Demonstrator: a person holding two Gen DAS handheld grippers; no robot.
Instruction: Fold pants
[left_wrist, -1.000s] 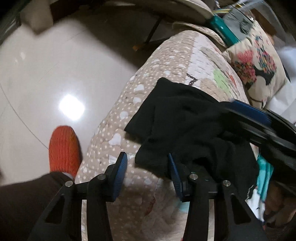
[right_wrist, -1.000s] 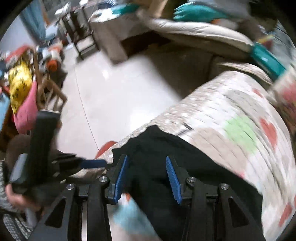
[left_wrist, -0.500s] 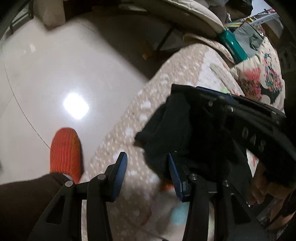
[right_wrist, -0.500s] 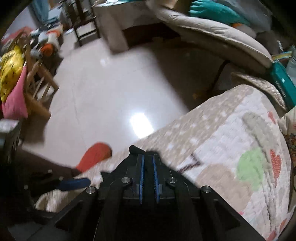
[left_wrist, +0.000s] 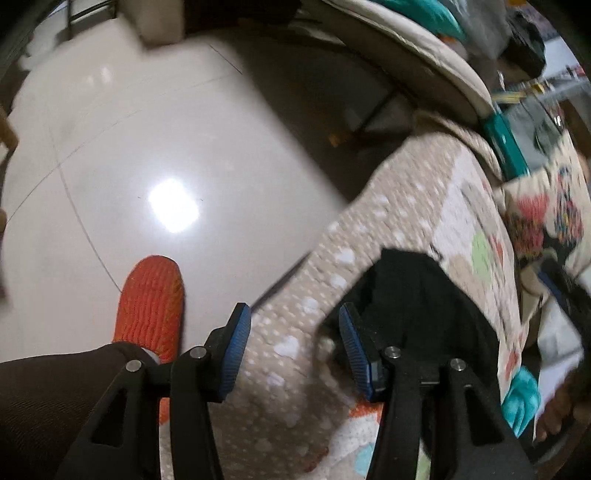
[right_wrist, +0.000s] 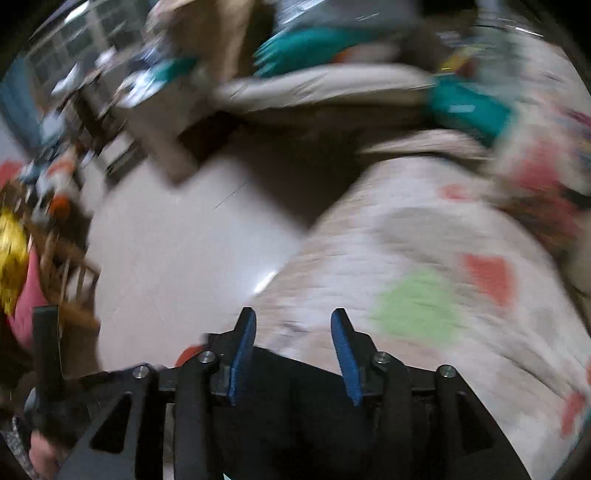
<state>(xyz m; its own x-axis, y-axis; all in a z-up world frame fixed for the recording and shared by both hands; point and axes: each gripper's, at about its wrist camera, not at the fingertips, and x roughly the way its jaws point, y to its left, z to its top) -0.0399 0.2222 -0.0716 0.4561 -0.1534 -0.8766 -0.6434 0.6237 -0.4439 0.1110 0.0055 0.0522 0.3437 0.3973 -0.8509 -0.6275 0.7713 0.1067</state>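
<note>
On the patterned quilt, near its floor-side edge, the black pants lay bunched in a compact heap. The left gripper stood with its jaws apart and empty, its right finger just beside the fabric's near margin. The right gripper was likewise parted and empty above the quilt, with black fabric below its fingers; that view was heavily blurred. The pants appeared light, soft and limp, so they would likely sag and crease when lifted; a hold on a doubled edge or corner of the heap would probably control them best. No container holding anything could be identified. An orange slipper rested on the tiled floor.
</note>
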